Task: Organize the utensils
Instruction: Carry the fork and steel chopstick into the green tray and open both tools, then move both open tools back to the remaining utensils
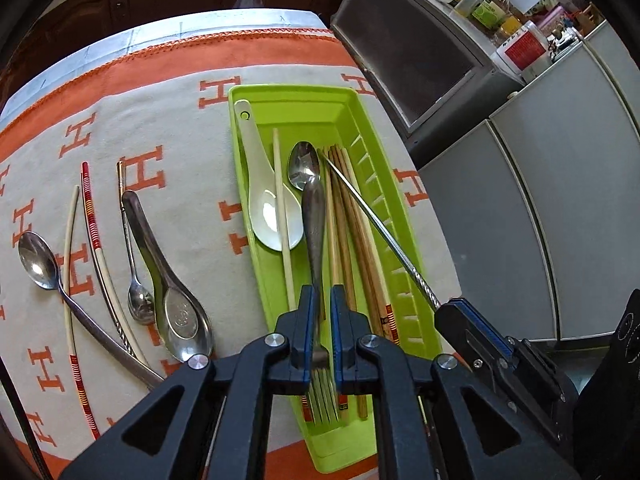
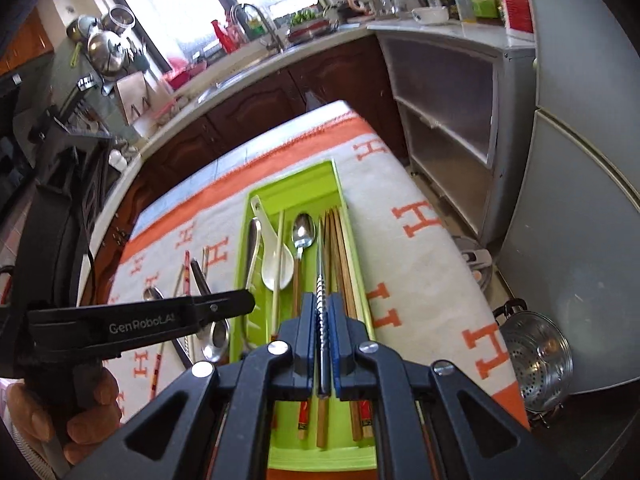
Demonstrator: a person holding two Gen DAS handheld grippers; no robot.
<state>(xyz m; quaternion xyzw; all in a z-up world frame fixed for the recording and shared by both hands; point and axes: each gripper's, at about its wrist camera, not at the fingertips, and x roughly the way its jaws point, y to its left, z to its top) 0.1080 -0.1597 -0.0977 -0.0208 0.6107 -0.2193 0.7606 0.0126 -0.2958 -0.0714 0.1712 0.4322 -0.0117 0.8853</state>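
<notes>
Left gripper: its fingers stand a narrow gap apart around the handle of a steel spoon; whether the pads still press on the handle I cannot tell.
Steel spoon: it runs straight ahead from the left fingers, bowl at the far end, lying in the green tray.
Right gripper: its fingers are clamped on a metal chopstick with a twisted grip section.
Metal chopstick: it points forward from the right fingertips over the tray, slanting across the wooden chopsticks.
Green tray: it lies directly beneath and ahead of both sets of fingers, on an orange-and-cream cloth.
In the tray: a white ceramic spoon sits left of the left fingers' line, with a pale chopstick across it.
Left of the left fingers, on the cloth: two large metal spoons, a small spoon and several loose chopsticks.
A person's hand: it holds the left gripper's handle, left of the right fingers.
</notes>
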